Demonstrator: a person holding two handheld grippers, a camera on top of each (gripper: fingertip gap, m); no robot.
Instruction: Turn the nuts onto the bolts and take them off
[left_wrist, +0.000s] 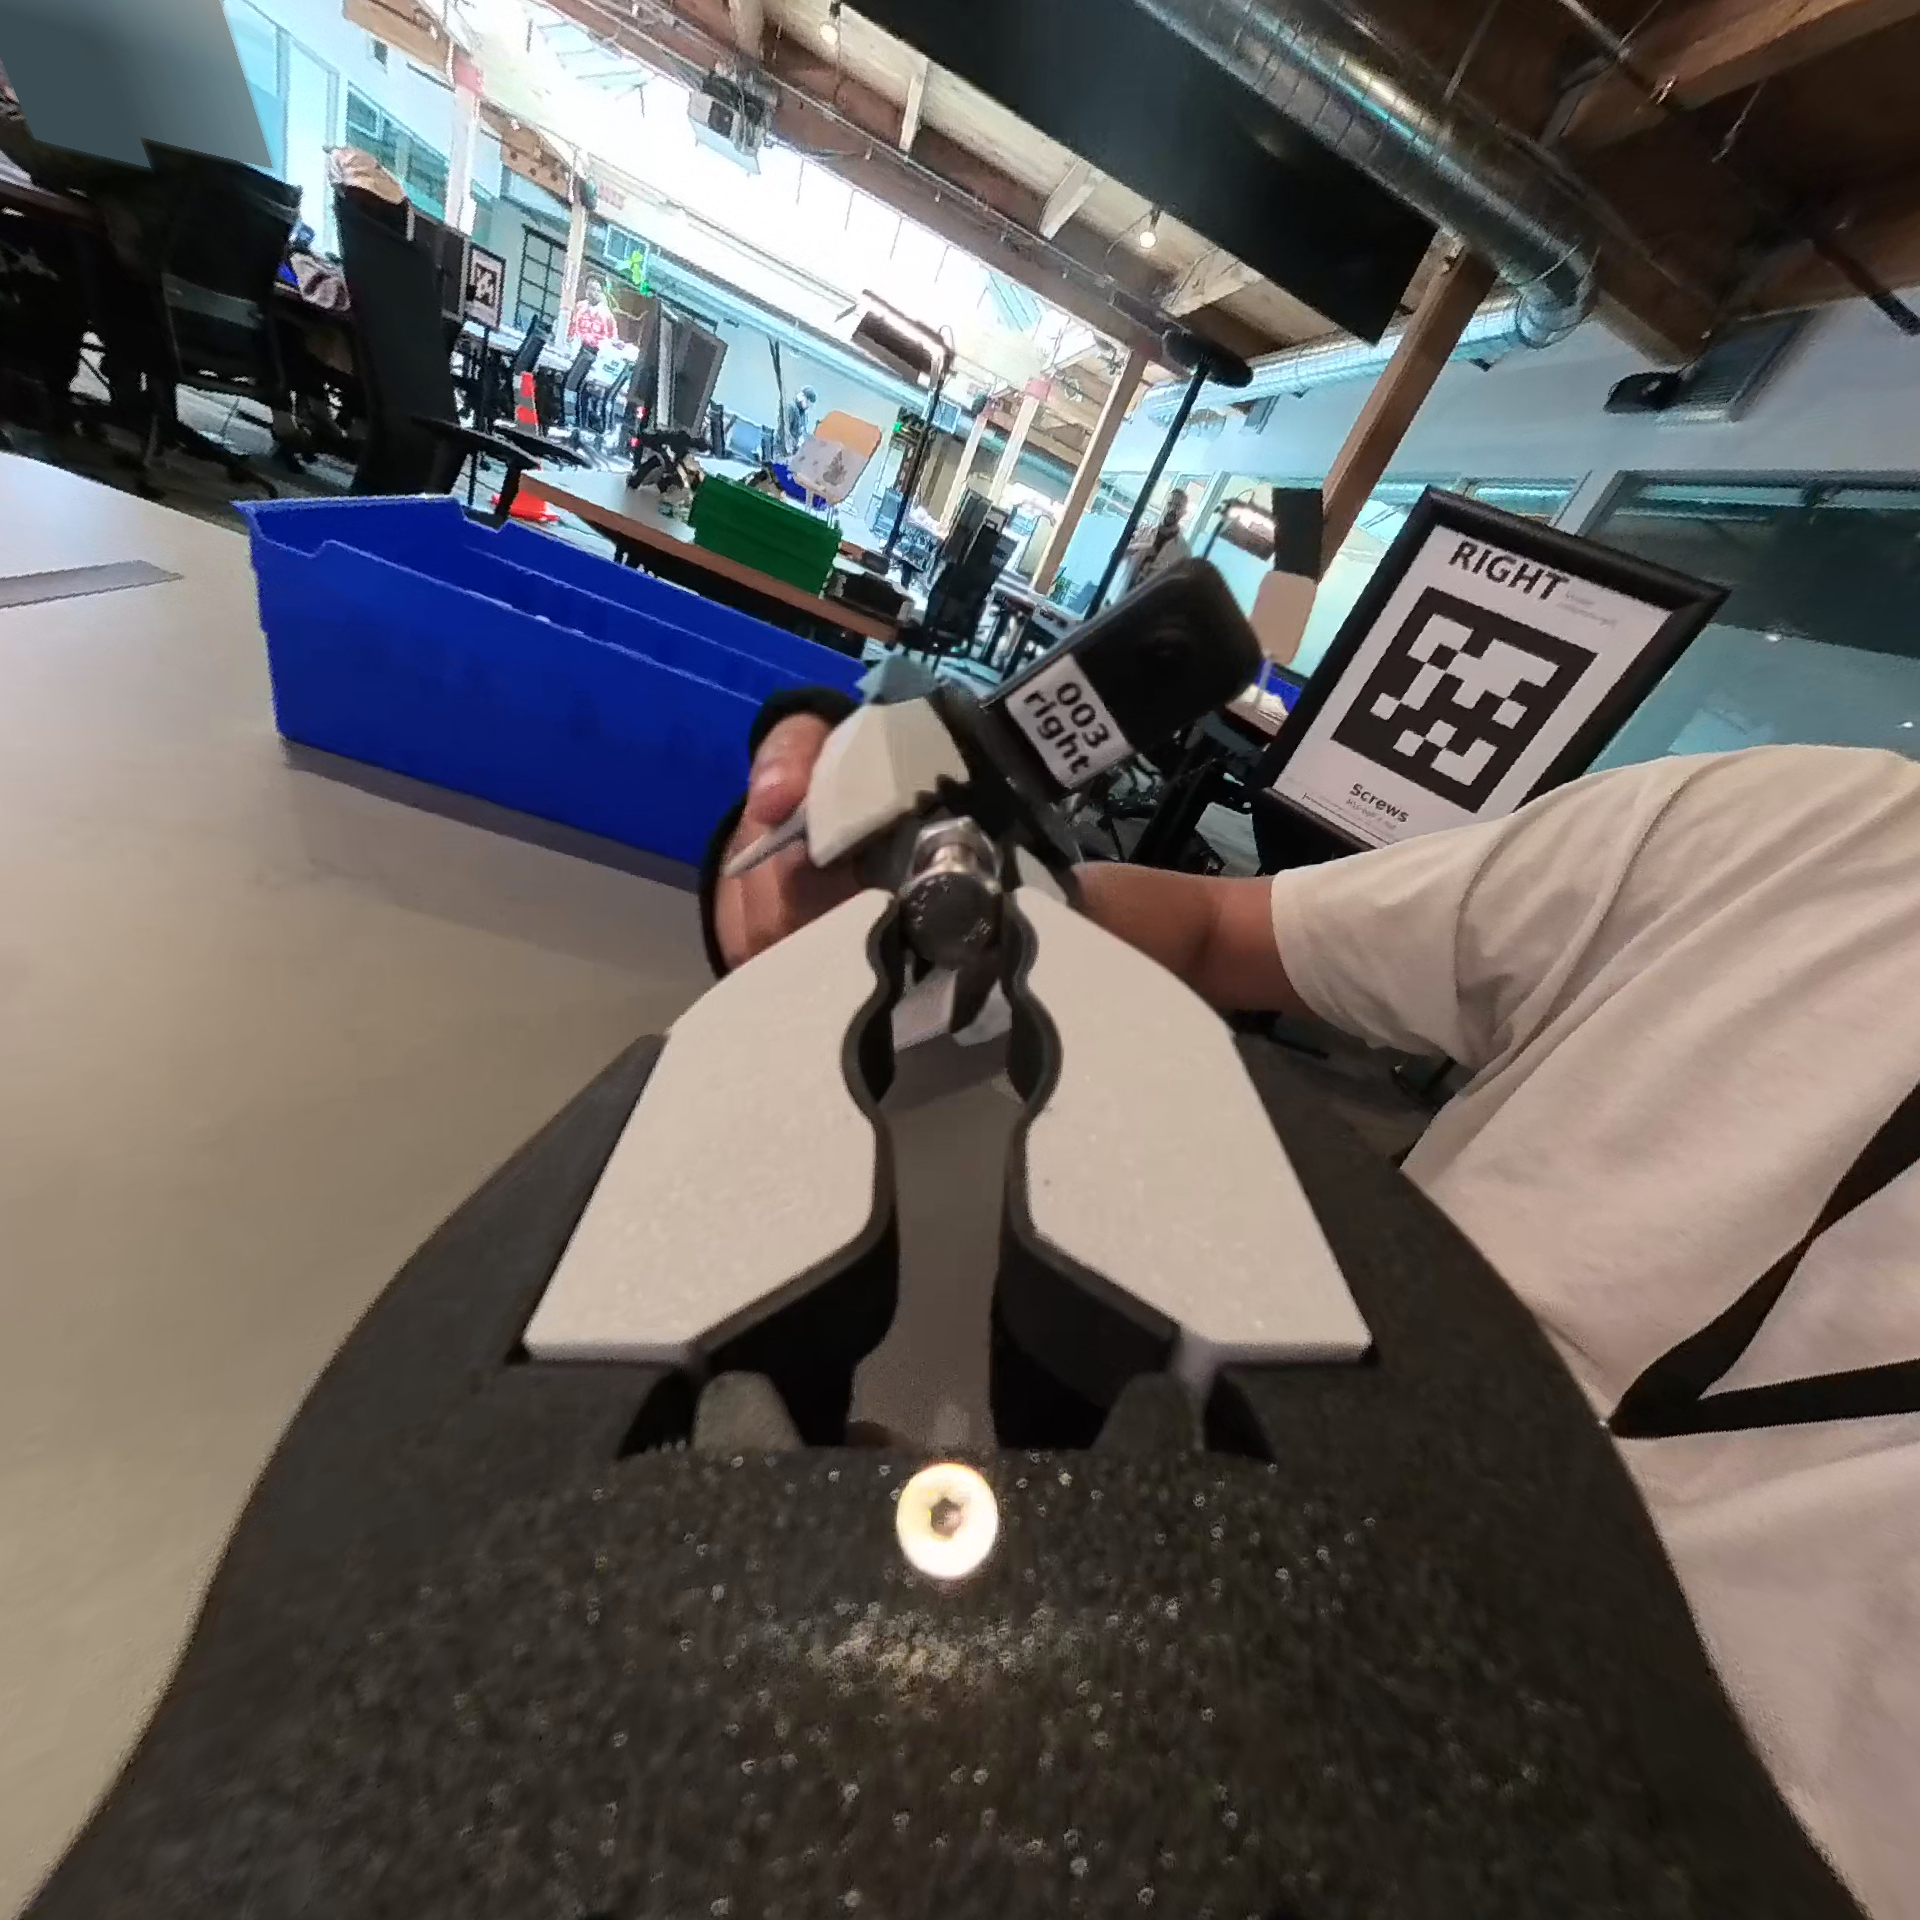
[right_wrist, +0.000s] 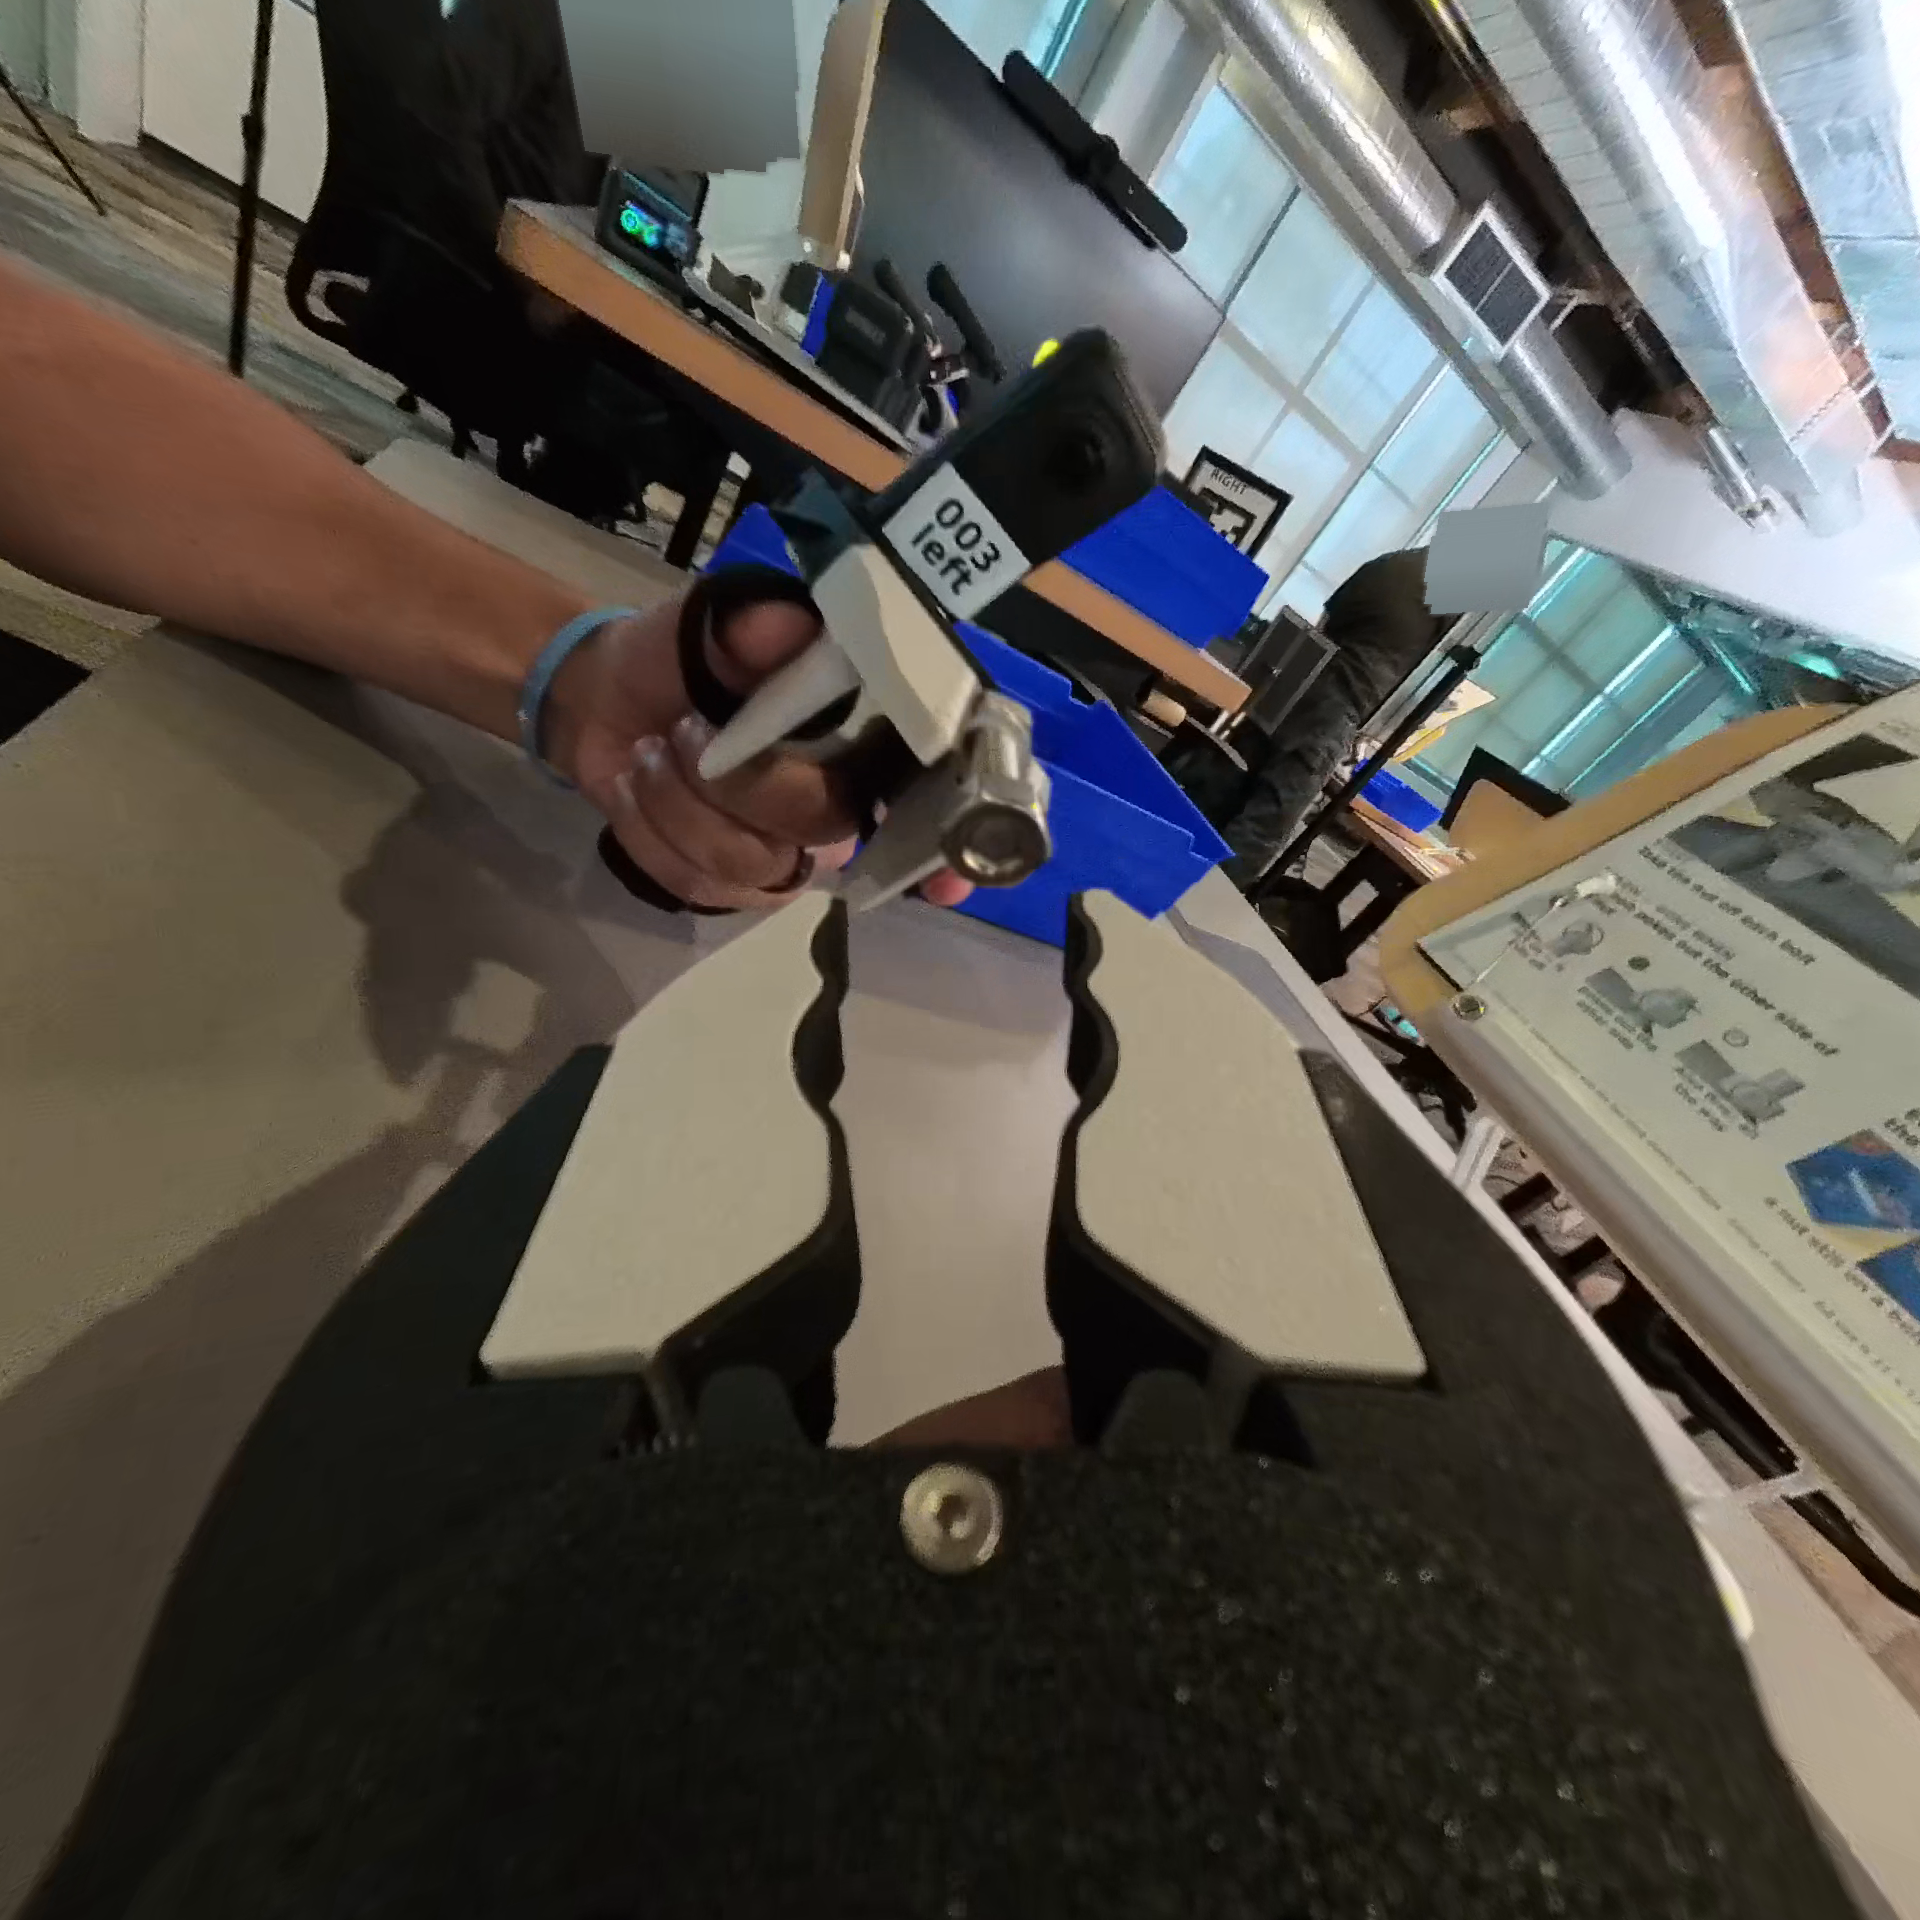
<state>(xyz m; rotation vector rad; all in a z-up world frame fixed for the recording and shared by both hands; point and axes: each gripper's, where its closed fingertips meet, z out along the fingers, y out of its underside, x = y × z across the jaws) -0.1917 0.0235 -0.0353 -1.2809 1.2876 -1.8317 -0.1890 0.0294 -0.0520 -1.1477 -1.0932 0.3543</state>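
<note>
Left gripper (left_wrist: 948, 935): jaws narrow, clamped on the head end of the bolt (left_wrist: 945, 909), at the centre of the left wrist view; seen also from the front in the right wrist view (right_wrist: 940, 821).
Right gripper (right_wrist: 956, 935): jaws wide and holding nothing, lower centre of the right wrist view, tips just short of the bolt's free end; in the left wrist view (left_wrist: 925, 800) it sits just beyond the bolt.
Bolt: held in the air above the worktop (left_wrist: 260, 987), shank pointing from the left gripper toward the right one.
Nut (right_wrist: 1003, 836): a hex piece sits at the bolt's near end in the right wrist view; how far down the thread it is cannot be told.
Bin (left_wrist: 499, 665): blue, on the worktop at mid left of the left wrist view; contents hidden.
Progress: one bolt is in hand with a nut on it. Probably mid-turn, the right jaws opened to re-grip. Whether the nut is going on or coming off cannot be told, nor how many bolts remain.
</note>
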